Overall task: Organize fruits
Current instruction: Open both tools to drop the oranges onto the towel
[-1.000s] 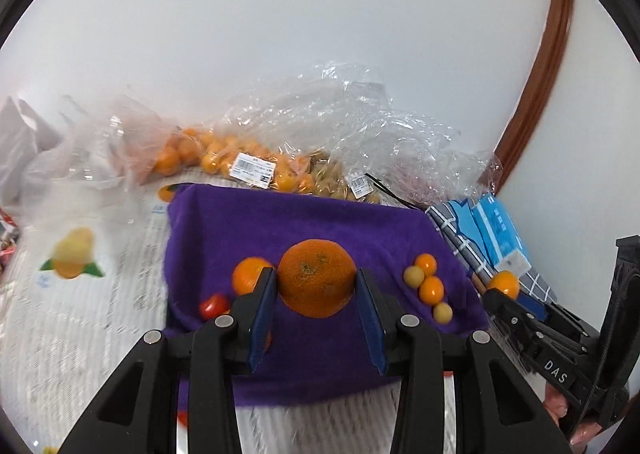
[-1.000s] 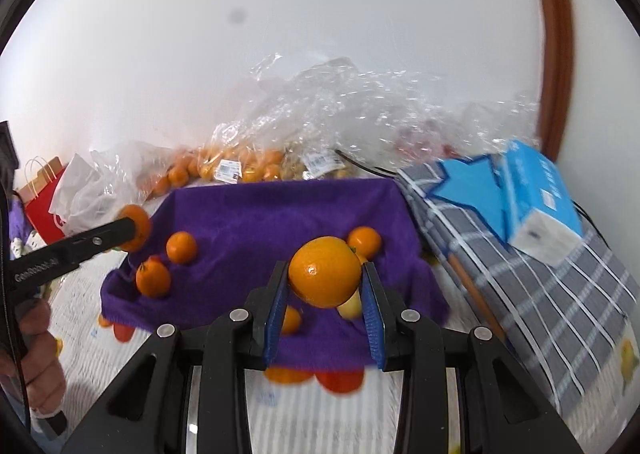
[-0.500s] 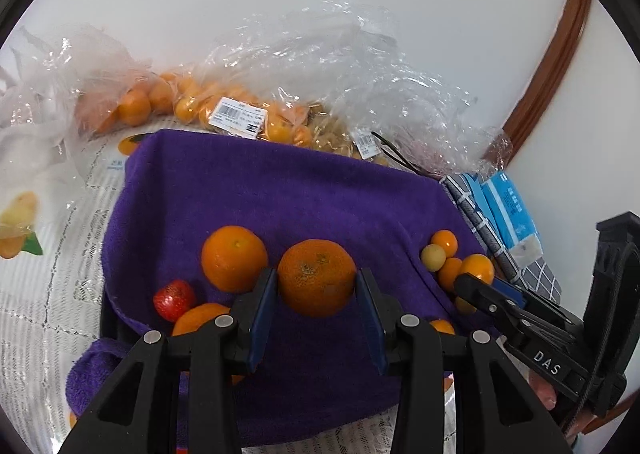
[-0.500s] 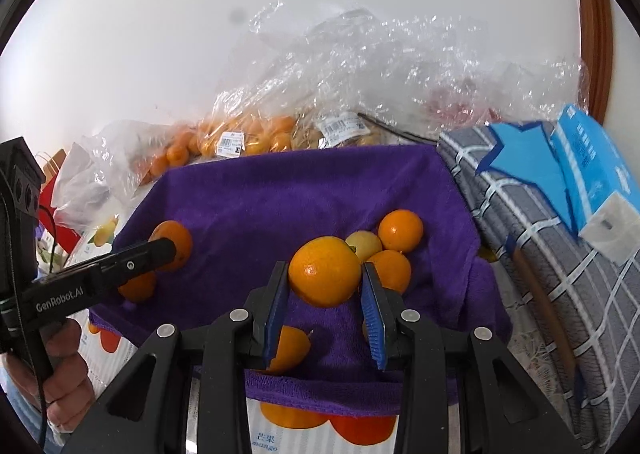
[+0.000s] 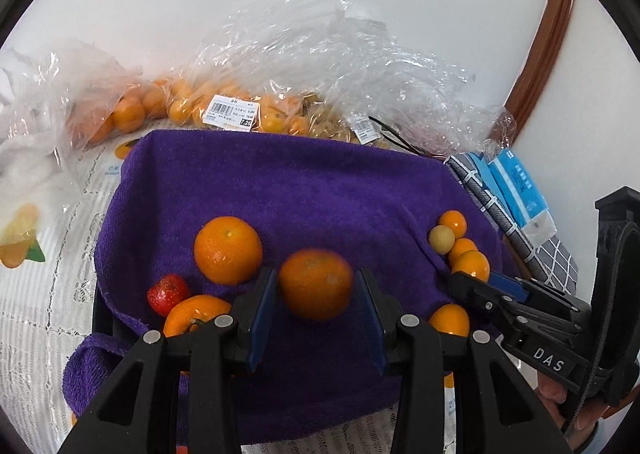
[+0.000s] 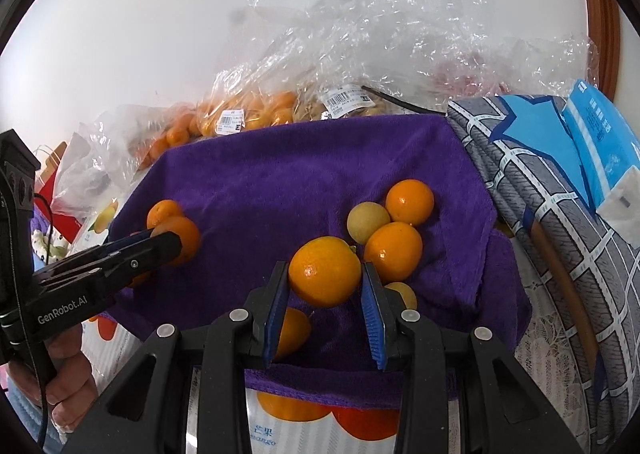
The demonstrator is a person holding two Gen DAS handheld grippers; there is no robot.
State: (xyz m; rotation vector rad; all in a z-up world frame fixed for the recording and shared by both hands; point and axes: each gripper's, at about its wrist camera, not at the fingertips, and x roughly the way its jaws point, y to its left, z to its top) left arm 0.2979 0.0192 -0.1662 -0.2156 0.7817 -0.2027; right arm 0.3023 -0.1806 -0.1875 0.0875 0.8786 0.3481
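Note:
A purple towel (image 5: 304, 182) covers a raised surface and also shows in the right wrist view (image 6: 304, 174). My left gripper (image 5: 316, 302) has its jaws a little apart around a large mandarin (image 5: 316, 283), which looks blurred, with small gaps at both pads. Another mandarin (image 5: 228, 250), a strawberry (image 5: 168, 294) and a persimmon-like fruit (image 5: 196, 314) lie to its left. My right gripper (image 6: 325, 296) is shut on a small orange (image 6: 325, 272), low over the towel beside a cluster of small oranges (image 6: 394, 250) and a pale yellow fruit (image 6: 367, 222).
Clear plastic bags of oranges (image 5: 224, 110) lie behind the towel against the white wall. A grey checked cloth (image 6: 560, 206) with a blue packet (image 6: 604, 150) lies to the right. A printed fruit box (image 6: 320, 426) sits under the towel's front edge.
Both grippers have moved lower and further in over the towel. The left jaws have opened slightly around the mandarin. The right gripper has carried its orange close to the cluster of small oranges.

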